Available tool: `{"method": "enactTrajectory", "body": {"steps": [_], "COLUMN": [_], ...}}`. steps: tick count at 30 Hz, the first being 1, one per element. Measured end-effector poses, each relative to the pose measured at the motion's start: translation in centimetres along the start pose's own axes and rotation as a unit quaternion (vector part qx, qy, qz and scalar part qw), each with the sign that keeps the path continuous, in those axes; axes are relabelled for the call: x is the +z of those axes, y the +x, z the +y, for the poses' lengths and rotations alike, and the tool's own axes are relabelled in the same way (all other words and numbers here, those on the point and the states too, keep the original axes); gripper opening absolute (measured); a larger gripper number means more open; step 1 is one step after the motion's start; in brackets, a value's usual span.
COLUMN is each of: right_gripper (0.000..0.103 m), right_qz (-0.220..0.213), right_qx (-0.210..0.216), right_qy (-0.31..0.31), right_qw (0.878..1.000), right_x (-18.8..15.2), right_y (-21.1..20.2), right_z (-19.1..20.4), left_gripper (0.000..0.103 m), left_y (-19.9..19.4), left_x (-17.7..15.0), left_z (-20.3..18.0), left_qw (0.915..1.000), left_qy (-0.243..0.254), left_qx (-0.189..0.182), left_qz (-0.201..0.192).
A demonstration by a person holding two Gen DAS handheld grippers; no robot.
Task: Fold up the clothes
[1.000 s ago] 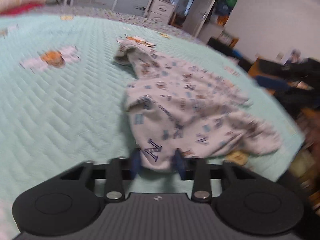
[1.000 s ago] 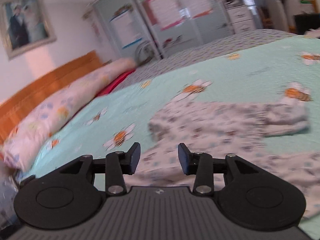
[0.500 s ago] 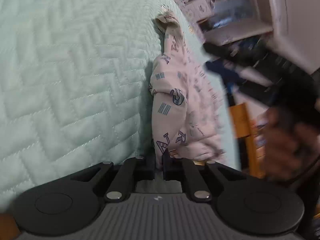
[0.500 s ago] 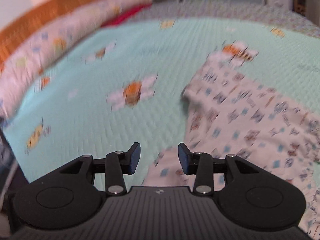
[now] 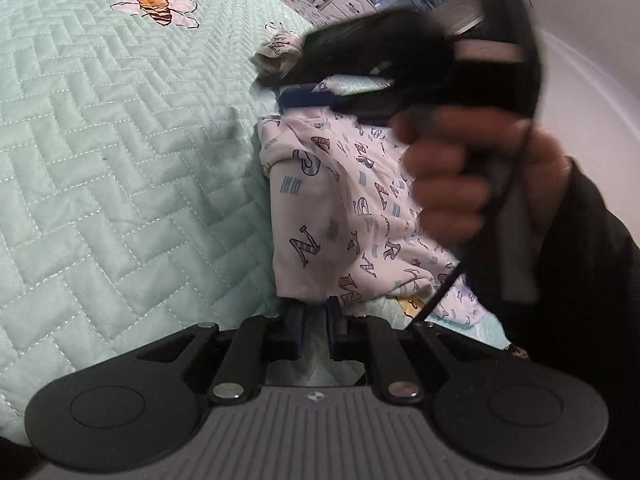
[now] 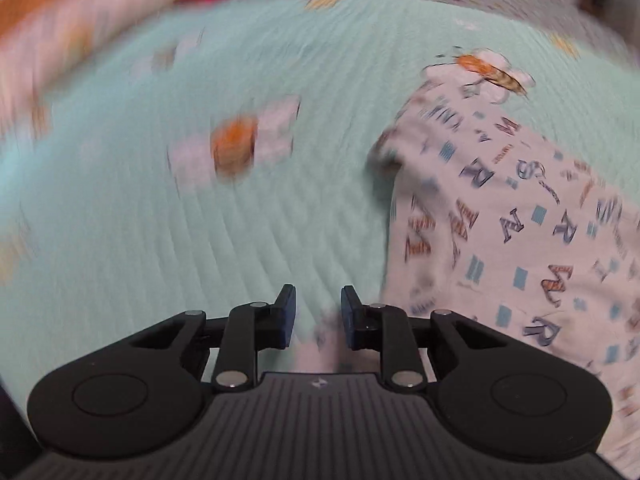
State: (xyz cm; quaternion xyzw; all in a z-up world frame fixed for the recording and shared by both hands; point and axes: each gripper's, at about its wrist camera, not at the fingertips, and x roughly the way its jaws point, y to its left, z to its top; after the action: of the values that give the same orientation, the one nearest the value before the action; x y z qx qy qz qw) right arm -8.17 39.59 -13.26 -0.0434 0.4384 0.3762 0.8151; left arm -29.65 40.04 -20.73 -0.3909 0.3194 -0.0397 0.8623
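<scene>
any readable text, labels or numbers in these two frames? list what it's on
"N", "S", "R", "A", "V": loose single letters printed on the white letter-print garment, left wrist view.
"M", "S", "R", "N": the same garment, right wrist view, partly blurred.
Small cursive print between the letters: too small to read.
Small emblem on the grey ribbed claw body: a mark, no text.

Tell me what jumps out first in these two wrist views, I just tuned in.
The white letter-print garment lies bunched on the mint quilted bedspread, its near edge pinched in the left gripper. In the left wrist view a hand holding the right gripper looms blurred over the cloth at upper right. An embroidered bee marks the quilt at top left.
</scene>
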Motion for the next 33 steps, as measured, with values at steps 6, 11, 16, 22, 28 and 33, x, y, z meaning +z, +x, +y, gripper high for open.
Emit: {"method": "enactTrajectory", "body": {"steps": [6,11,16,22,28,33], "right_gripper": [0.049,0.049,0.050,0.049,0.011,0.011], "right_qz": [-0.102,-0.125,-0.120,-0.104,-0.128,-0.151], "right_qx": [-0.034,-0.097,-0.060,0.002,0.059,0.109], "right_qy": [0.082,0.201,0.290,0.366,0.359,0.351], "right_qw": [0.991,0.967,0.948,0.925,0.923,0.918], "right_x": [-0.8,-5.8,-10.1,-14.3,-13.4,-12.6], "right_y": [-8.6,-13.7,-14.3,-13.5,-14.1,-14.8], "right_z": [-6.7,-17.1,-22.1,-25.3,-24.5,-23.9], "left_gripper": [0.012,0.014,0.032,0.044,0.053,0.053], "left_y": [-1.0,-2.4,-2.1,1.1,4.5,8.0], "left_x": [-0.5,-1.4,-2.1,-3.2,-4.0,-3.9], "left_z": [-0.8,-3.9,-9.1,-14.5,-19.2,-22.4], "left_qw": [0.9993,0.9921,0.9653,0.9349,0.9060,0.8755], "left_qy": [0.028,0.100,0.230,0.333,0.407,0.468], "left_qx": [0.022,0.067,0.112,0.121,0.116,0.119], "left_qz": [-0.014,-0.038,-0.052,-0.023,0.005,-0.006]}}
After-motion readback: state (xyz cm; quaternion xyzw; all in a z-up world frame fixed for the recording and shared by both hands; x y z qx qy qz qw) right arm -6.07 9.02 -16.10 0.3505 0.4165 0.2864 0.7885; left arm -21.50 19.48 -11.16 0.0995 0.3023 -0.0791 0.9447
